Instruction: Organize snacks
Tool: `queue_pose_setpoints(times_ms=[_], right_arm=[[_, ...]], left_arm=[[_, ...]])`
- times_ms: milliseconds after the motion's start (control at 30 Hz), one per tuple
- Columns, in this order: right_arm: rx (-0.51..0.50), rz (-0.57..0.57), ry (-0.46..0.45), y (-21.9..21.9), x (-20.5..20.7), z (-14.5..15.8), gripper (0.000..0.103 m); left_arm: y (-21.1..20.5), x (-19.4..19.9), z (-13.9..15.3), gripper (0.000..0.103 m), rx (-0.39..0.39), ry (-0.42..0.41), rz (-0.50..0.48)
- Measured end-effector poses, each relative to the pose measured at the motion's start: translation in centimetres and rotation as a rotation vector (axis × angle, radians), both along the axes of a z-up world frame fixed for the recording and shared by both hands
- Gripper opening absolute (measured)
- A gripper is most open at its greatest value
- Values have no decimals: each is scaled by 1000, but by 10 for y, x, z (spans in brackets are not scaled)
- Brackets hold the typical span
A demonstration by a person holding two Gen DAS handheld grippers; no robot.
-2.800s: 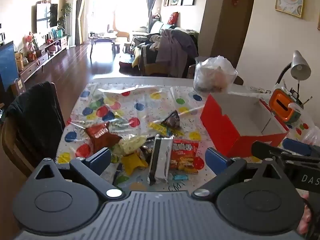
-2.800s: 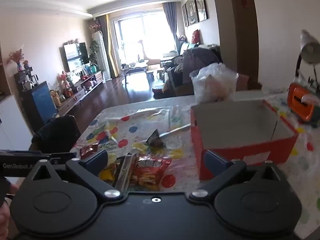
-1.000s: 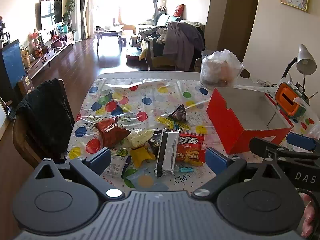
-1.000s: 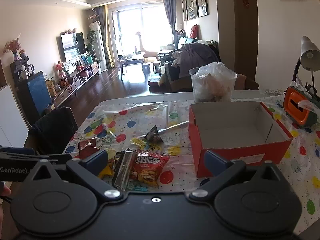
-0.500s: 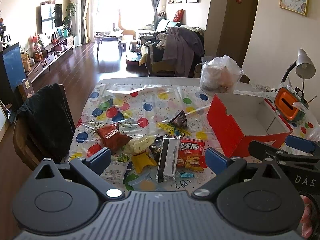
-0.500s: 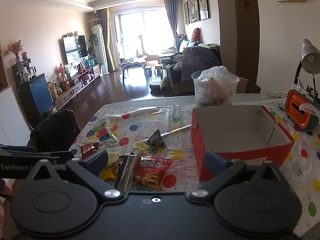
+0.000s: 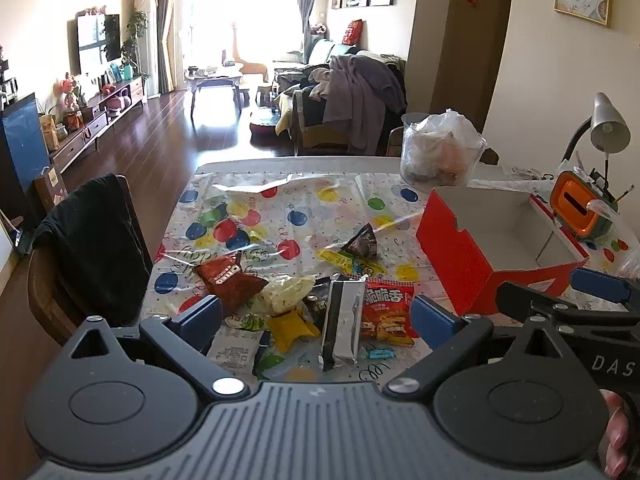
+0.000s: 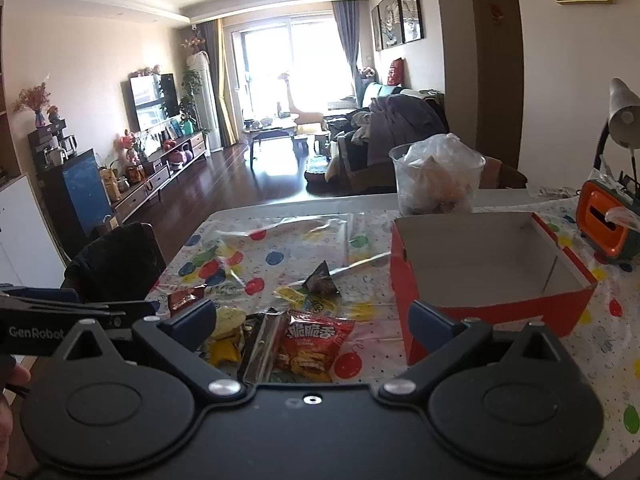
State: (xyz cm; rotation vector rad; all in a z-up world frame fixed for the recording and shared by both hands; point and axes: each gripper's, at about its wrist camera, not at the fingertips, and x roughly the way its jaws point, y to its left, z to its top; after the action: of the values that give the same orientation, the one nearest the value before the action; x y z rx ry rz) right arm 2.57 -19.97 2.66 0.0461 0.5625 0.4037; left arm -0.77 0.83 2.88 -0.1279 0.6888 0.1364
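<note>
Snack packets [image 7: 320,312], loose heap, near edge of worktop [image 7: 280,168]; red box [image 7: 500,240] beside them held nothing, so sorting had not begun. Left gripper [image 7: 316,316] and right gripper [image 8: 312,320]: jaws apart, gripping nothing, above the heap. Against earlier frames, only slight camera drift; packets unmoved

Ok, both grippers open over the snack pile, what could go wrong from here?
The packets overlap: the silver packet lies partly on the red chip bag, so one grab may drag two. The clear film over the tablecloth looks loose and could snag. The red box is empty, so a nudge from the right gripper might shift it.
</note>
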Motion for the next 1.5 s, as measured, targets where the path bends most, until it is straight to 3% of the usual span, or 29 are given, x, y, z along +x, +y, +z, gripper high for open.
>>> queue_pose_setpoints(times_ms=[367, 700, 1033, 1233, 1500], right_arm=[[-61, 68, 7, 14, 24, -28, 101], [-105, 147, 119, 30, 57, -69, 96], [-180, 220, 192, 79, 82, -94, 95], [-230, 195, 248, 113, 94, -113, 88], [-331, 85, 227, 151, 110, -132, 83]], left_arm=[[18, 19, -21, 101, 20, 23, 17], [44, 35, -70, 100, -7, 145, -21], [84, 65, -115, 100, -26, 252, -41], [101, 81, -140, 96, -24, 313, -49], [108, 97, -157, 95, -21, 340, -71]])
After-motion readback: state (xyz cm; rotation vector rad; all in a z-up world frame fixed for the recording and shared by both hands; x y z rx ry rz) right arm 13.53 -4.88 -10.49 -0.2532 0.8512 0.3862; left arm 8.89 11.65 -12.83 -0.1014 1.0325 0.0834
